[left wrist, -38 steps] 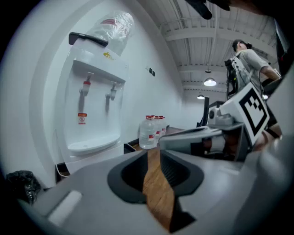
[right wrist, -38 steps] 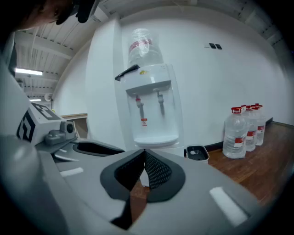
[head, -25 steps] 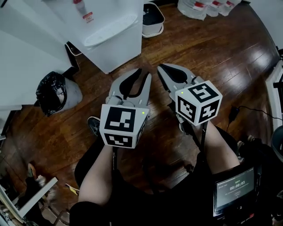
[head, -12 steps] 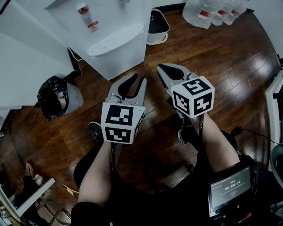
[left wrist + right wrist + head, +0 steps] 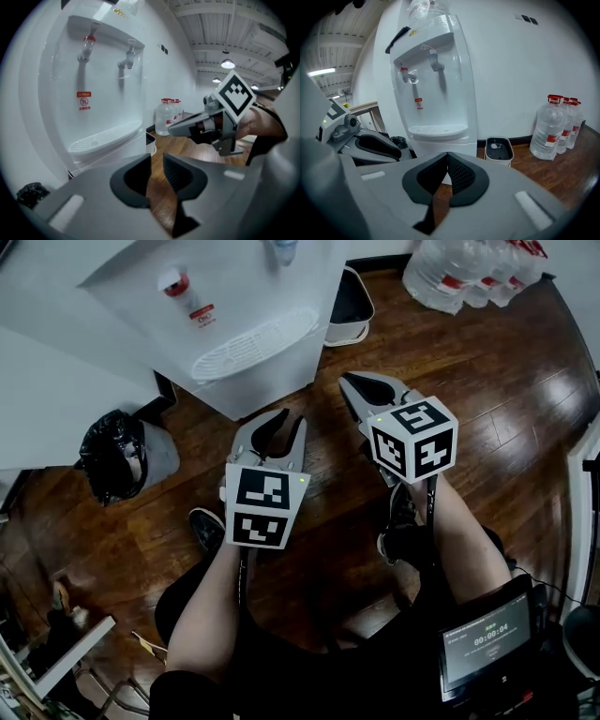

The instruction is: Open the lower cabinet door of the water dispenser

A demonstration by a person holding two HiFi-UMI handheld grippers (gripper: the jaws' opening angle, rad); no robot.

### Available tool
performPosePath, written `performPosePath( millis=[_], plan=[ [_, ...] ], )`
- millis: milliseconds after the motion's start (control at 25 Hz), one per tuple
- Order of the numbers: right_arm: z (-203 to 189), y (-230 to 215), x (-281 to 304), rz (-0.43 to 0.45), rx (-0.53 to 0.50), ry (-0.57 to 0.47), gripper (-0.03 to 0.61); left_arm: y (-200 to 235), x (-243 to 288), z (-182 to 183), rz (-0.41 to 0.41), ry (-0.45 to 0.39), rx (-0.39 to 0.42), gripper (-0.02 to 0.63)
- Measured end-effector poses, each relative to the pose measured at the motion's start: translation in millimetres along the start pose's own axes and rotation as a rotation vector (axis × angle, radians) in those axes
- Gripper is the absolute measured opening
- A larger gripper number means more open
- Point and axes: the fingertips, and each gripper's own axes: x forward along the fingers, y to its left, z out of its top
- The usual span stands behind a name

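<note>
— At eleven o'clock, what stands?
— Tall white plastic water dispenser (image 5: 234,296); its lower cabinet door (image 5: 272,385) sits under the drip tray (image 5: 248,346). Drop lower: left gripper (image 5: 289,420) slightly open, right gripper (image 5: 349,382) shut, both empty.

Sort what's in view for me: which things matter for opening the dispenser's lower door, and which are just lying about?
For the job:
water dispenser, its lower door barely in view
left tool, jaws slightly apart, empty
right tool, shut, empty

Lying about:
black bag
water bottles
small white bin
timer screen
</note>
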Motion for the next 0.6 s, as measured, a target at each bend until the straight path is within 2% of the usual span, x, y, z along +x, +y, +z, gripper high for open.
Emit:
performPosePath(
  millis=[200,360,600],
  plan=[
    [-2,-22,19,-0.018,-0.01,0.026,0.005,13,26,0,-0.005,0.023,-0.022,0.104],
    [-4,-36,30,-0.037,-0.054,0.055,0.005,16,33,6,-0.015,0.027,-0.03,0.106],
    [-18,-59,65,-0.055,-0.12,0.114,0.005,24,53,-2,-0.057,0.081,-0.063,0.132]
  ],
)
